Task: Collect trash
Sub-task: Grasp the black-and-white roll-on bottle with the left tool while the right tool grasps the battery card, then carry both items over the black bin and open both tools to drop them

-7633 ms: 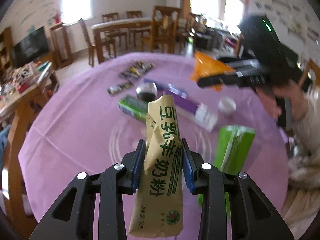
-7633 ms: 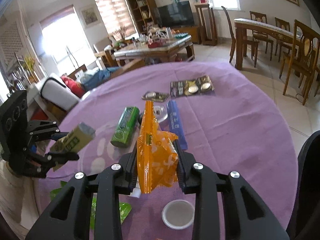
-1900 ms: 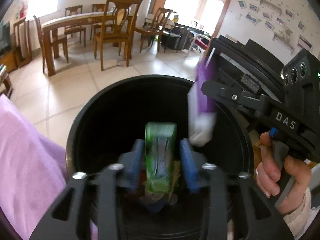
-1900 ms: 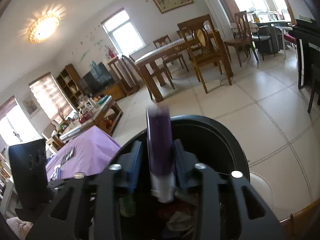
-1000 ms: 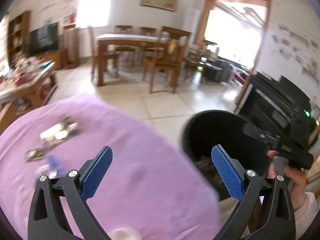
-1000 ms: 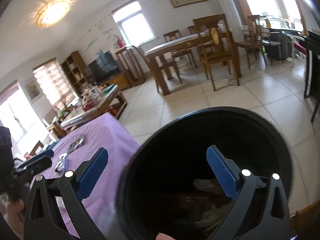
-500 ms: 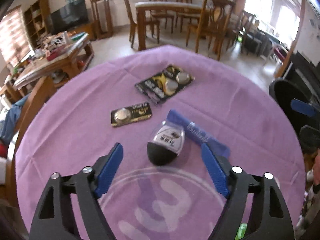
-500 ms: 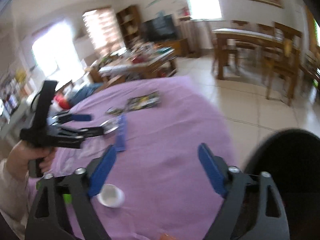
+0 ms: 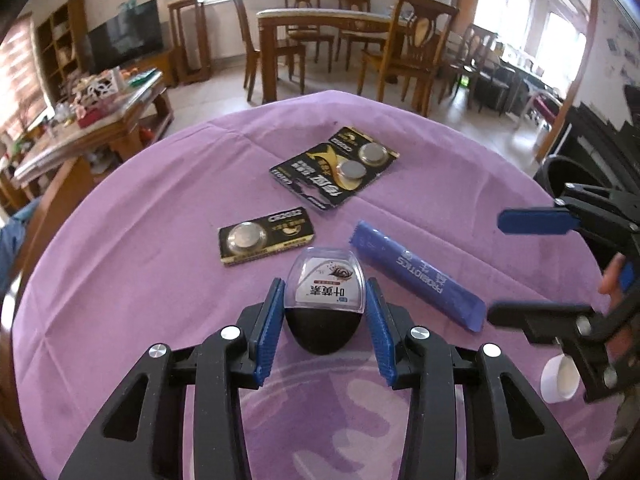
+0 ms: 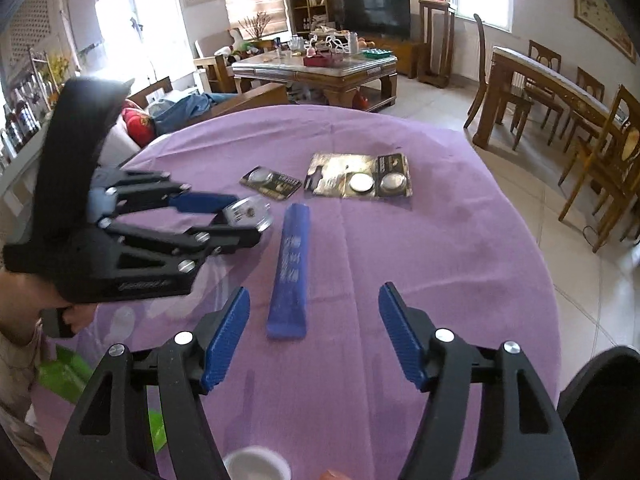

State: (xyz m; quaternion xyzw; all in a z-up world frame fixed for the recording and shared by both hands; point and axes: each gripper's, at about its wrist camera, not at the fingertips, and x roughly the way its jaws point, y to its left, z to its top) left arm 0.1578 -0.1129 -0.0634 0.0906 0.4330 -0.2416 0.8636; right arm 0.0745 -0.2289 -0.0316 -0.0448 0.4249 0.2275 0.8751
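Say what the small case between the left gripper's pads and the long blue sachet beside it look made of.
Small case: hard plastic, probably; glossy clear lid showing a printed label, opaque black base. Blue sachet: thin plastic or foil film, likely; flat, matte, white print, crimped serrated end.

Behind the round table with the purple cloth [image 9: 120,240] stand a wooden dining table [image 9: 320,20] with chairs [image 9: 408,44], a dark television [image 10: 376,14] and a cluttered coffee table [image 10: 316,66].
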